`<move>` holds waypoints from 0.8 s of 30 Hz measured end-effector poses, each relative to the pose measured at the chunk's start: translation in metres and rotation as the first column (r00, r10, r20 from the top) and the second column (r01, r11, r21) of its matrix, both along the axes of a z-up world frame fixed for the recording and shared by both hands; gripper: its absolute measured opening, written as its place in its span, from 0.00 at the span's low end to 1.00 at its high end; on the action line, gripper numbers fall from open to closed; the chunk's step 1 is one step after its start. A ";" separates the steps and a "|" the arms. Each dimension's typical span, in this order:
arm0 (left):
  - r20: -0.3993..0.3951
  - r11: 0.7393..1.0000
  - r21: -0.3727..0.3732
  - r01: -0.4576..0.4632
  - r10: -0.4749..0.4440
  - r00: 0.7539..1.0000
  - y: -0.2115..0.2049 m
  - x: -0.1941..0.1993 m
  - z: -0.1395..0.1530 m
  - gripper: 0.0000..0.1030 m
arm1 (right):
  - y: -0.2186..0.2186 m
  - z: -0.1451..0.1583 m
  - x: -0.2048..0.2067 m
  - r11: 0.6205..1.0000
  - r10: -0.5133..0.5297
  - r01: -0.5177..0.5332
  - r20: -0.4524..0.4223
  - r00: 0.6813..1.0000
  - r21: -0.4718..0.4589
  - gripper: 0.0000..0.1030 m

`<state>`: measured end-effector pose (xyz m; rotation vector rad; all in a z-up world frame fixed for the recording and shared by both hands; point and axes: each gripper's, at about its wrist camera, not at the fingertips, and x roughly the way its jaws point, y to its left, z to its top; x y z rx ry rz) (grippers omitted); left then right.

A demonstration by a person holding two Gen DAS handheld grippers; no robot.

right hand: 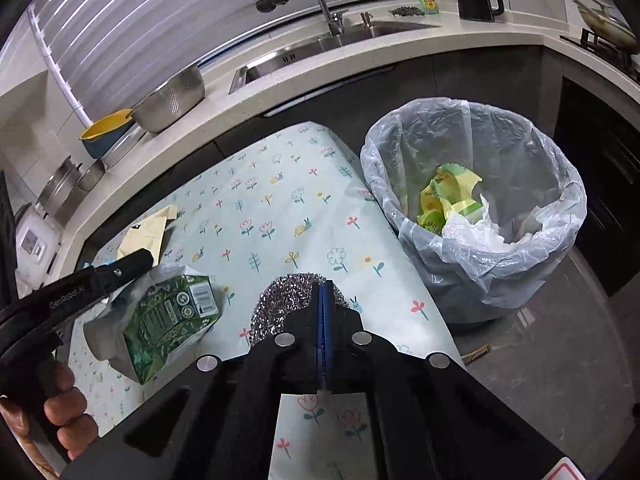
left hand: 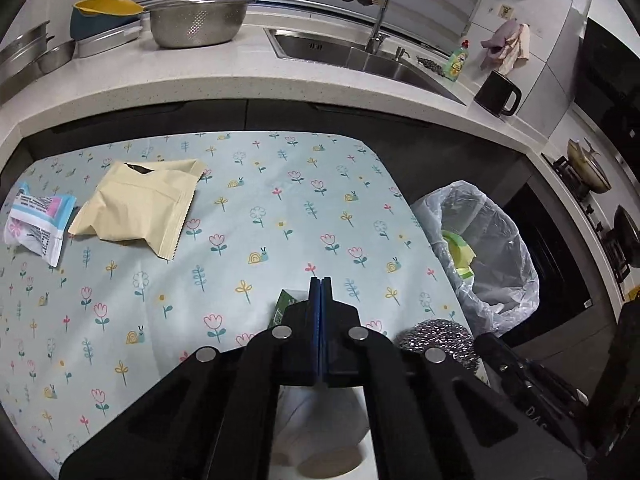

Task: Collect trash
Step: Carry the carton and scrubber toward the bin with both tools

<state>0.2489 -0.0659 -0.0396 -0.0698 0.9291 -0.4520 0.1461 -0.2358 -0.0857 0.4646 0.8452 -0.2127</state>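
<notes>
My left gripper (left hand: 320, 280) is shut and empty, hovering above a green carton (left hand: 283, 310) that lies on the floral tablecloth (left hand: 260, 216). The green carton (right hand: 172, 316) lies on crumpled white paper in the right wrist view, under the left gripper (right hand: 146, 258). My right gripper (right hand: 324, 284) is shut and empty just above a steel wool scrubber (right hand: 288, 300) near the table's right edge; the scrubber also shows in the left wrist view (left hand: 438, 338). A beige pouch (left hand: 140, 208) and a white-blue wrapper (left hand: 34, 220) lie at the far left. A lined trash bin (right hand: 476, 208) stands right of the table, holding yellow-green packaging and paper.
A kitchen counter (left hand: 240, 76) runs behind the table with a sink (left hand: 352, 52), a steel colander (left hand: 196, 22), pans, a black mug (left hand: 498, 94) and a soap bottle. A stove with a pan (left hand: 588, 168) is at the right. The bin also shows in the left wrist view (left hand: 488, 256).
</notes>
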 end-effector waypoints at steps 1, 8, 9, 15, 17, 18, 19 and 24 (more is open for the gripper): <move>-0.002 1.000 -0.006 0.003 -0.003 1.000 0.000 -0.001 0.001 0.00 | 0.000 -0.001 -0.001 1.000 0.003 -0.003 -0.006 1.000 0.005 0.05; -0.014 1.000 -0.007 0.006 -0.006 1.000 0.007 -0.013 0.000 0.00 | -0.002 -0.016 -0.013 0.996 -0.011 0.012 -0.022 1.000 0.087 0.47; -0.016 1.000 -0.001 0.006 -0.006 1.000 0.009 -0.014 -0.001 0.00 | -0.001 -0.018 -0.013 0.994 -0.004 0.007 -0.022 1.000 0.106 0.47; -0.032 1.000 -0.009 -0.027 0.027 0.999 0.037 -0.028 -0.001 0.22 | 0.009 -0.025 -0.003 0.981 0.054 -0.051 -0.010 0.998 0.186 0.47; -0.034 0.999 -0.027 -0.042 0.041 0.999 0.046 -0.035 0.000 0.54 | 0.014 -0.028 0.000 0.974 0.074 -0.071 -0.006 0.997 0.215 0.47; -0.025 0.998 -0.023 -0.053 0.052 0.998 0.050 -0.038 0.000 0.57 | 0.017 -0.029 0.002 0.973 0.082 -0.080 -0.002 0.997 0.217 0.44; -0.015 0.998 -0.014 -0.059 0.058 0.998 0.052 -0.040 -0.002 0.57 | 0.020 -0.029 0.004 0.971 0.092 -0.090 0.003 0.996 0.220 0.41; -0.036 0.997 0.010 -0.080 0.080 0.996 0.059 -0.043 -0.019 0.59 | 0.035 -0.023 0.008 0.971 0.130 -0.129 0.012 0.991 0.200 0.17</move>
